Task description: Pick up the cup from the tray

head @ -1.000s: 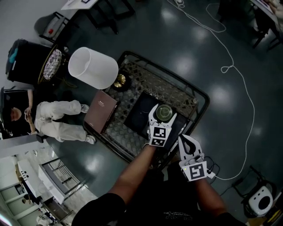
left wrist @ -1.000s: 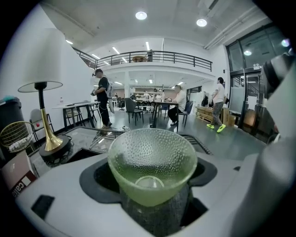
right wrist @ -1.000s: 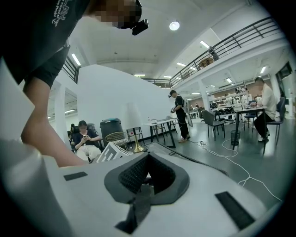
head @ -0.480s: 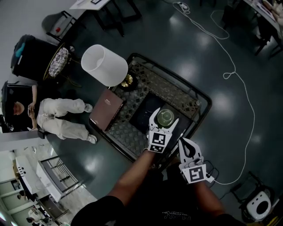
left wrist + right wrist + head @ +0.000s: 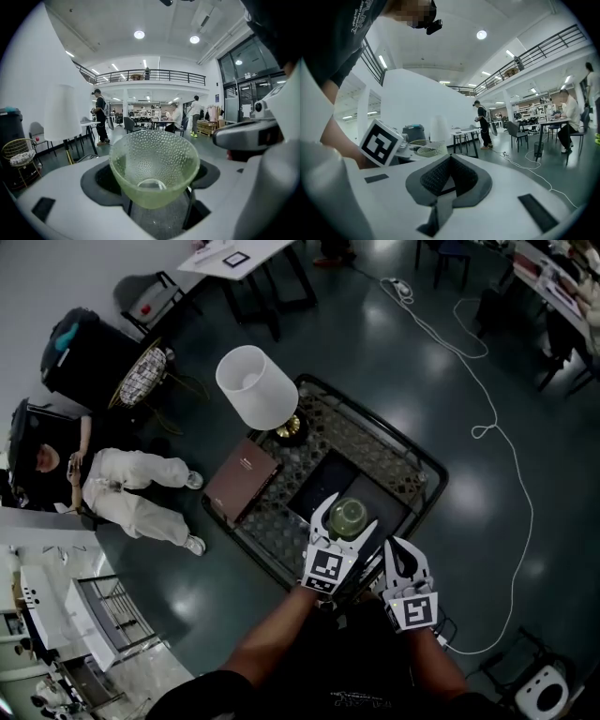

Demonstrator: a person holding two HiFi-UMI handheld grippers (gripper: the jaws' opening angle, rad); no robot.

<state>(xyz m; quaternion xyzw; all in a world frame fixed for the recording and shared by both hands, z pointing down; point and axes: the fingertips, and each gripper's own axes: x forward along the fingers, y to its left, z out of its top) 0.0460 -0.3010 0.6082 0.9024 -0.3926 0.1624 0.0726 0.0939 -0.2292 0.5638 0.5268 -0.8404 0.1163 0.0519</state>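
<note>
A green pebbled glass cup [image 5: 349, 516] sits clamped between the jaws of the left hand-held gripper [image 5: 347, 523], over the near right part of the dark tray [image 5: 309, 476] on a metal lattice bench [image 5: 375, 448]. In the left gripper view only the open room shows behind the cup, which suggests it is clear of the tray, though the head view cannot confirm a gap. The dark pads press the cup's lower body from either side, and its mouth faces up. The right hand-held gripper [image 5: 405, 557], just to the right and nearer, has its jaws closed together on nothing. The cup looks light, rigid and breakable. Its dimpled surface offers some purchase on otherwise slick glass, so a low hold with moderate pressure seems safest. A white lamp [image 5: 255, 385] and a brown book [image 5: 242, 491] occupy the bench's left side.
</note>
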